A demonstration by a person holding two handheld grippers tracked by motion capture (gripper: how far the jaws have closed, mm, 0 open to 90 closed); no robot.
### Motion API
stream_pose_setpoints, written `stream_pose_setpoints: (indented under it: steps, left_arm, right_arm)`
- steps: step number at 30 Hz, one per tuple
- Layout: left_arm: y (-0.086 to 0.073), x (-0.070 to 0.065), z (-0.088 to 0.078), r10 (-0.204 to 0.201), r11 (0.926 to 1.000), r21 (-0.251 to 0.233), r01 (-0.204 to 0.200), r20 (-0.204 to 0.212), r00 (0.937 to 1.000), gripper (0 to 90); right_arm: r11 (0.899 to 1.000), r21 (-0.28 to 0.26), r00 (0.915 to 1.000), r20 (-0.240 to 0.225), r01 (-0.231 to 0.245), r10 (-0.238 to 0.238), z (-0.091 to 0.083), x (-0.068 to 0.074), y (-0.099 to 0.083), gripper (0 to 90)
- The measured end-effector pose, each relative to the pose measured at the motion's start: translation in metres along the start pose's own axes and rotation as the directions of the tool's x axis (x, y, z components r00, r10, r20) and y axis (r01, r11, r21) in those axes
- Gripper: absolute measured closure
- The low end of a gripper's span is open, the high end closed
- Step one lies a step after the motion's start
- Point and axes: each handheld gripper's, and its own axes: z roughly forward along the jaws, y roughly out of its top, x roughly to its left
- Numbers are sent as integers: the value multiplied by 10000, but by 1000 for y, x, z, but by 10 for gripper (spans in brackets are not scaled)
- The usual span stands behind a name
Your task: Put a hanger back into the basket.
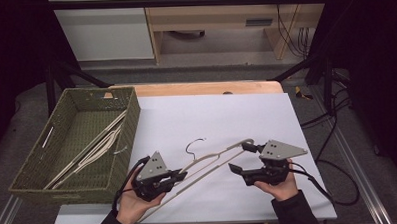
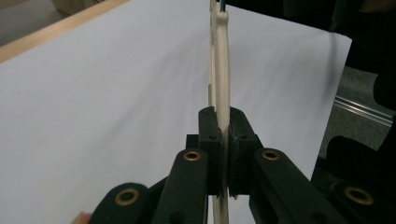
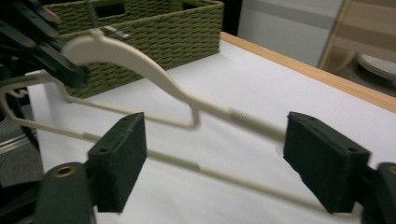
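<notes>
So the left gripper (image 1: 180, 175) was clamped tight on the cream hanger (image 1: 215, 159), holding it just above the white worktop (image 1: 211, 116). The right gripper (image 1: 240, 158) had its jaws wide apart around the hanger's far end.

A wooden table (image 1: 205, 87) bears a white sheet (image 1: 212, 121) and, leftward, a woven basket (image 1: 36, 170)
</notes>
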Motion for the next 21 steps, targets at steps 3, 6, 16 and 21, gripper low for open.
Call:
stream_pose_setpoints:
  steps: [3,6,16,21]
  left_arm:
    - [6,1,-14,-46,9994,-347,39,-202,9998,865]
    - [13,3,-25,-6,9985,-547,-13,-348,9994,865]
    - [42,29,-63,68,9961,-867,-144,-869,9962,865]
    - [49,48,-84,64,9951,-969,-187,-1256,9921,866]
  right_arm:
    - [9991,-154,9985,370,-396,402,-8,-8,-3,147]
    - [9970,-350,9950,697,-697,720,-16,-16,-5,117]
    - [9911,-619,9831,1336,-1179,1253,-28,-30,-12,81]
    - [9906,-551,9806,1451,-1252,1320,-30,-34,-15,76]
